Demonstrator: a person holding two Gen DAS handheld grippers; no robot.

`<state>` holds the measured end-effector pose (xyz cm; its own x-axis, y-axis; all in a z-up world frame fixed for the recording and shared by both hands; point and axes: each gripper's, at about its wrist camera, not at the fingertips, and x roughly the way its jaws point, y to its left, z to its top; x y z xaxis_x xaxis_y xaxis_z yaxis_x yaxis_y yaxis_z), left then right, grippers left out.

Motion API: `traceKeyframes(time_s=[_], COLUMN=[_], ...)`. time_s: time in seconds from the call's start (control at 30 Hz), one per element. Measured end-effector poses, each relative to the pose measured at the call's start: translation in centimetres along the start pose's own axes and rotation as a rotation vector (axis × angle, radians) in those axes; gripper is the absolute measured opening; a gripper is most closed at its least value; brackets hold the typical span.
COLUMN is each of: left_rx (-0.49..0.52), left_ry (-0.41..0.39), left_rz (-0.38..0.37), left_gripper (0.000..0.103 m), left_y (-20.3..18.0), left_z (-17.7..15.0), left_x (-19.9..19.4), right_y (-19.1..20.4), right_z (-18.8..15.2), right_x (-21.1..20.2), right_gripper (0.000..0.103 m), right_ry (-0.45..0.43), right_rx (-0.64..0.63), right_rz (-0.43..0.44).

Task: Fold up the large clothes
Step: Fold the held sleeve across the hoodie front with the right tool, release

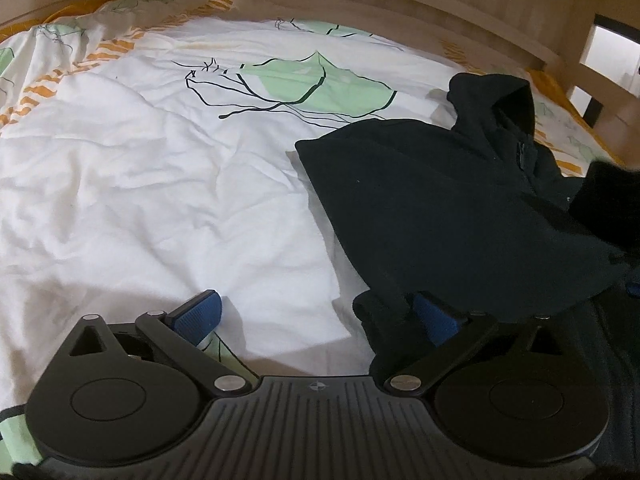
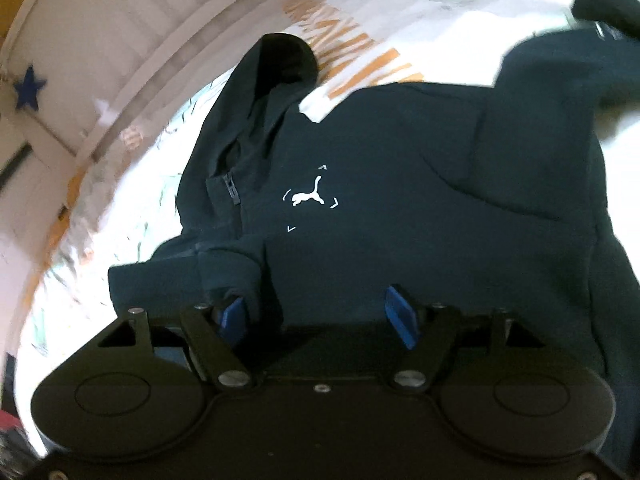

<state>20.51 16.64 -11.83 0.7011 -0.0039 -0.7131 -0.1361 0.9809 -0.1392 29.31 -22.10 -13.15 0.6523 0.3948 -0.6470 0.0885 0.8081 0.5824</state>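
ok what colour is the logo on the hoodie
White, on the black hoodie; the logo shows best in the right wrist view.

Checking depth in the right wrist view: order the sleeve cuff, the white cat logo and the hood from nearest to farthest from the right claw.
1. Sleeve cuff, at the right claw's left finger.
2. White cat logo, mid-chest, ahead.
3. Hood, farthest, toward the wooden bed frame.

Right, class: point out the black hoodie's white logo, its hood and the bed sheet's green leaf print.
white logo (image 2: 307,196), right wrist view, on the leaping cat's body.
hood (image 2: 276,76), right wrist view, on its crown near the rail.
green leaf print (image 1: 320,80), left wrist view, on the leaf's middle.
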Motion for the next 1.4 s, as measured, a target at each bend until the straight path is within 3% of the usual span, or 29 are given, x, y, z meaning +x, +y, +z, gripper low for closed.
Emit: traceKeyframes(time_s=[0.1, 0.23, 0.33, 0.63, 0.7, 0.77, 0.83, 0.97, 1.03, 1.07, 1.1, 1.17, 1.23, 1.3, 1.4], left_rx=[-0.004, -0.007, -0.008, -0.029, -0.025, -0.014, -0.008, 0.024, 0.052, 0.038, -0.014, -0.075, -0.053, -0.017, 0.029], left_ry=[-0.001, -0.004, -0.008, -0.009, -0.007, -0.006, 0.002, -0.016, -0.015, 0.006, 0.03, 0.015, -0.022, -0.057, -0.086], left_rz=[-0.002, -0.001, -0.001, -0.005, 0.005, 0.031, 0.059, 0.167, 0.302, 0.326, 0.3, 0.277, 0.283, 0.249, 0.175], left_gripper=[0.103, 0.103, 0.103, 0.103, 0.103, 0.103, 0.103, 0.102, 0.09, 0.09, 0.089, 0.089, 0.089, 0.09, 0.09], left_y=[0.0, 0.1, 0.1, 0.4, 0.3, 0.3, 0.5, 1.1, 1.6, 2.1, 3.0, 3.7, 3.0, 1.7, -1.1], left_z=[0.0, 0.0, 0.0, 0.2, 0.3, 0.4, 0.7, 1.1, 1.1, 1.1, 1.2, 1.5, 2.1, 2.9, 4.2], left_x=[0.0, 0.0, 0.0, -0.4, -0.5, -0.7, -0.7, -1.4, -1.4, -1.1, -1.0, -1.7, -3.0, -4.4, -5.5], right_y=[0.9, 0.0, -0.3, -0.9, -0.6, 0.4, 1.9, 4.1, 3.9, 3.6, 3.2, 2.1, 1.1, 0.2, 0.1], right_z=[-0.3, 0.0, 0.2, 1.9, 1.7, 1.1, 0.3, 0.0, 0.3, 0.6, 0.7, 1.0, 0.8, 0.4, 0.6], right_x=[-0.5, -1.1, -1.8, -1.0, -0.3, 0.1, 0.2, -1.1, -2.1, -2.2, -1.8, -0.7, 0.5, 0.2, -0.9], right_gripper=[0.072, 0.073, 0.074, 0.075, 0.069, 0.045, 0.033, 0.031, 0.031, 0.032, 0.033, 0.044, 0.056, 0.058, 0.076], right_ry=[-0.021, -0.035, -0.073, -0.056, -0.037, -0.016, 0.002, 0.012, -0.009, -0.017, -0.021, -0.007, 0.026, 0.006, -0.027], right_rx=[-0.073, -0.045, -0.08, -0.162, -0.19, -0.249, -0.329, -0.36, -0.325, -0.308, -0.305, -0.316, -0.337, -0.331, -0.286], right_rz=[-0.044, -0.054, -0.12, -0.059, -0.059, -0.071, -0.076, 0.083, 0.159, 0.152, 0.123, -0.005, -0.109, -0.091, -0.052])
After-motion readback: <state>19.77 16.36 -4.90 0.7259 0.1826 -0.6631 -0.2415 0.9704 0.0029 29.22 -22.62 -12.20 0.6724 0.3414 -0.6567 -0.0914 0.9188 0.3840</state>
